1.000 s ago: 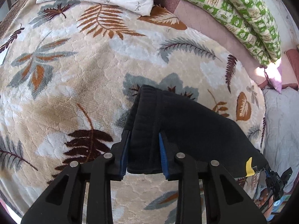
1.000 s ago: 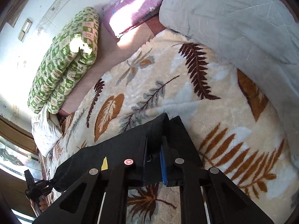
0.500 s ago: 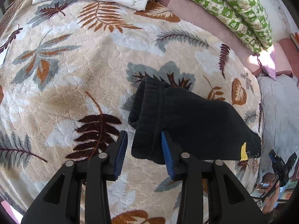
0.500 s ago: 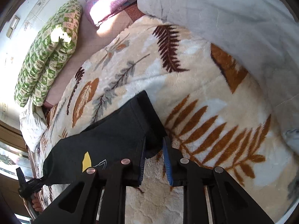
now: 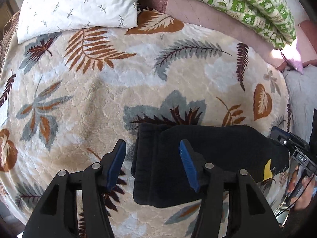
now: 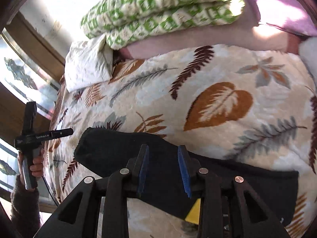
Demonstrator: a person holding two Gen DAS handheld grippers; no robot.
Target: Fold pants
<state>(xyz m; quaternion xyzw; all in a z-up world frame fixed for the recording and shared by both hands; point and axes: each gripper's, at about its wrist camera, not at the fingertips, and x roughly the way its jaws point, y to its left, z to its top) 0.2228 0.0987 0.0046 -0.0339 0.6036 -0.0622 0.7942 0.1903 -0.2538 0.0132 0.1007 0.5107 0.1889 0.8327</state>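
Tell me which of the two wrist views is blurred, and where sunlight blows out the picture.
Right wrist view: motion-smeared, most on the green quilt, with blown-out sun on the wall and the purple cloth; its open tongs stay sharp. Left wrist view: crisp black pants and leaf blanket, with one small glare patch at upper right.

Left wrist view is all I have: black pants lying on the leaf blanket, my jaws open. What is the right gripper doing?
Observer: The right gripper is open too, above the pants, gripping nothing.
Operator: Anything near the yellow patch?
Observer: In the right view the yellow patch sits close under the right gripper.
Operator: What lies to the left of the bed?
Observer: A window with a wooden frame, beyond the white pillow.
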